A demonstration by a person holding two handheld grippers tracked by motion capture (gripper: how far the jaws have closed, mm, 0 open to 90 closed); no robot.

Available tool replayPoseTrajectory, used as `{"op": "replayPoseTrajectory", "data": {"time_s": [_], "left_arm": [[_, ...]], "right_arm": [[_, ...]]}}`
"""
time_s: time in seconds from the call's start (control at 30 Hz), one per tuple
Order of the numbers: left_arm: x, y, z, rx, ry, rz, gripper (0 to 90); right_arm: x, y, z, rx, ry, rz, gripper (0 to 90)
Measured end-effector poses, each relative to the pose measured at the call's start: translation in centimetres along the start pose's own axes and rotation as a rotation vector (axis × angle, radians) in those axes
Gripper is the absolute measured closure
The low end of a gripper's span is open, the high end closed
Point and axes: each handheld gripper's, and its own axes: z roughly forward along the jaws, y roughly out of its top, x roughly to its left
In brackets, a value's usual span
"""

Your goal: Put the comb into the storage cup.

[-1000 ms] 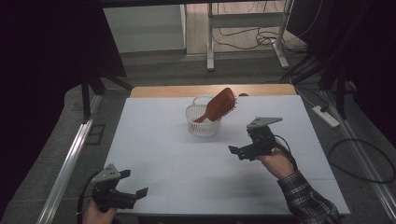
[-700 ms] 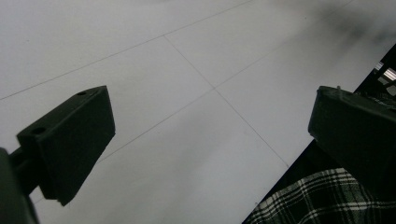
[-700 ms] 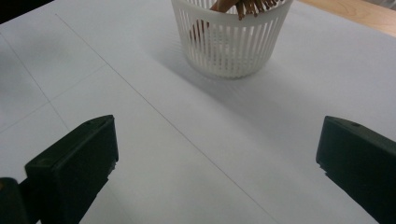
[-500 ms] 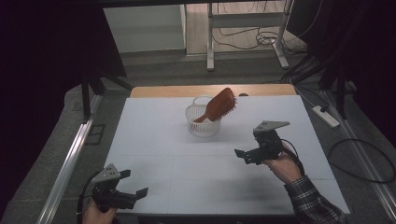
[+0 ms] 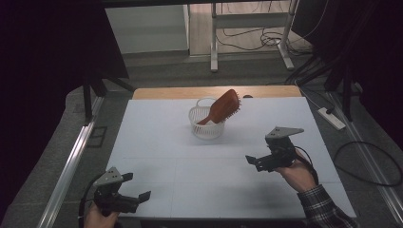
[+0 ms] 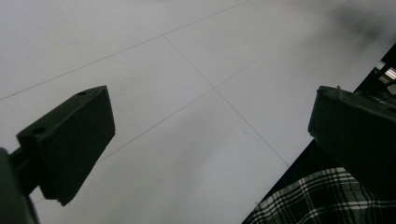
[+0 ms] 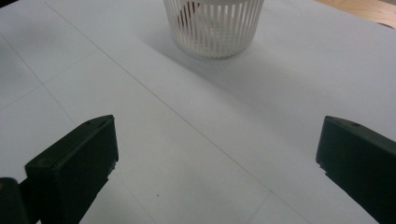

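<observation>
The right gripper (image 5: pixel 260 161) was held low over the white surface (image 5: pixel 157 137), the hand (image 5: pixel 299 173) behind it coming in from the near right with a plaid sleeve (image 5: pixel 328 209) at the wrist. Its fingers (image 7: pixel 74 163) were spread wide with nothing between them, and they pointed toward the far middle of the surface. Well ahead of those fingers, and apart from them, stood a white slatted basket (image 5: pixel 207 124). A reddish-brown hairbrush (image 5: pixel 224 106) leaned in the basket, its handle down inside and its head tilted out over the rim on the far right side. The left gripper (image 5: pixel 135 194) sat at the near left edge of the surface, held from below by the other hand (image 5: pixel 97 219). Its fingers (image 6: pixel 70 140) were likewise spread wide and empty, with bare surface between them and a bit of plaid cloth (image 6: pixel 317 196) beside the right one.
</observation>
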Motion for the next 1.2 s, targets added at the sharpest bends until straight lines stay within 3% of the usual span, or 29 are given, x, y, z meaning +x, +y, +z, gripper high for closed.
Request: {"op": "replayPoseTrajectory", "data": {"time_s": [0.43, 1.2], "left_arm": [[0.0, 0.0, 0.0, 0.004, 0.001, -0.002, 1.0], [0.0, 0.0, 0.1, 0.005, 0.007, -0.003, 0.9]], "right_arm": [[-0.6, -1.3, -1.4, -0.009, -0.028, 0.011, 0.0], [-1.2, -3.8, -3.2, -0.002, -0.037, 0.064, 0.0]]}}
